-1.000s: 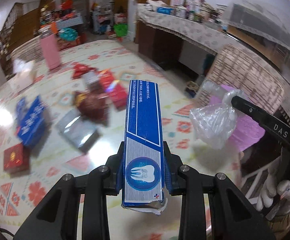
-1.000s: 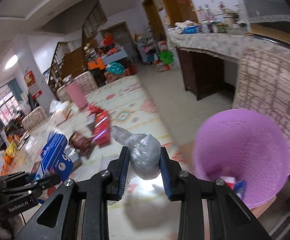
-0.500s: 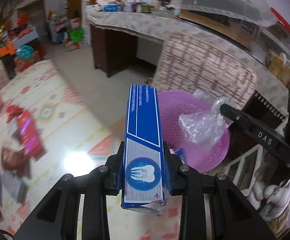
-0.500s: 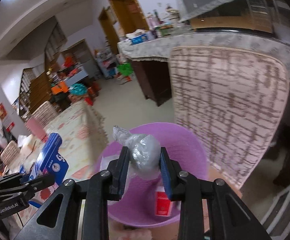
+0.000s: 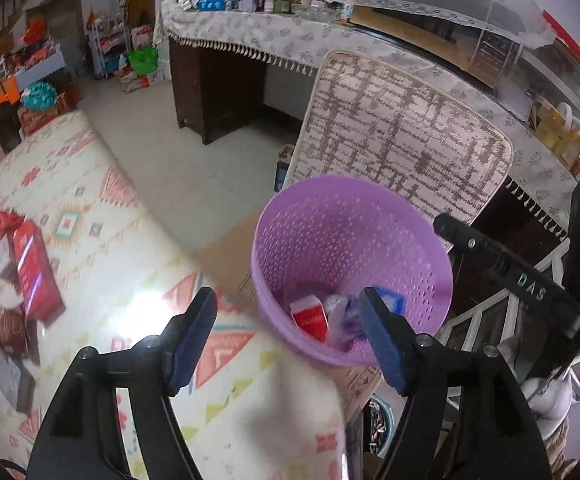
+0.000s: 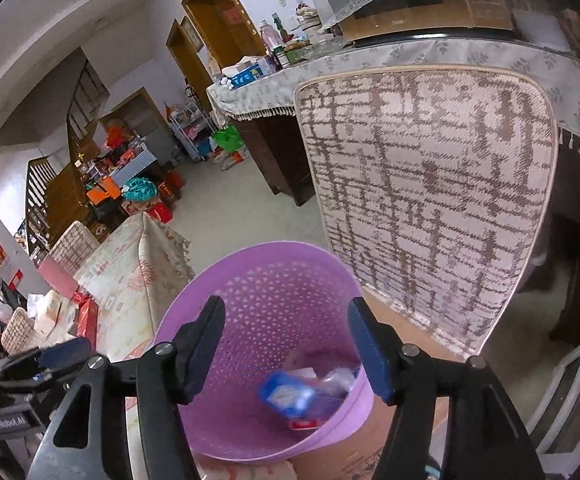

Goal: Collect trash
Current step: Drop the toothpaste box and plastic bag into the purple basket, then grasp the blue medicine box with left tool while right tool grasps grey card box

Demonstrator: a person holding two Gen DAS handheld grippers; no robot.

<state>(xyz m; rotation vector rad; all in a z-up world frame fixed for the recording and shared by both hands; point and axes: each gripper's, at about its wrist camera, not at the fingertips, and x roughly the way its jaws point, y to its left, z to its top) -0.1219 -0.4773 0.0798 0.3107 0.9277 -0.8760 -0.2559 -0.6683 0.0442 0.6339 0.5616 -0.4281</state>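
Plastic, lilac and perforated with small triangular holes, the round wastebasket [image 5: 350, 240] [image 6: 265, 320] stood on a flat piece of cardboard [image 5: 225, 252] just beside the table [image 5: 101, 264], whose glossy cloth carried pink and orange geometric motifs. Inside it we saw a red carton [image 5: 310, 318], a blue toothpaste box [image 6: 283, 394] and a crumpled clear plastic bag [image 6: 338, 378] lying together at the bottom. We held the left gripper [image 5: 287, 338] spread wide and empty at the basket's near rim, its blue-padded fingers [image 5: 382, 348] touching nothing. We held the right gripper [image 6: 285, 348] equally wide and empty above the basket's mouth. More red boxes [image 5: 35, 276] lay on the table. A woven patterned chair back [image 6: 430, 200] rose behind the basket.
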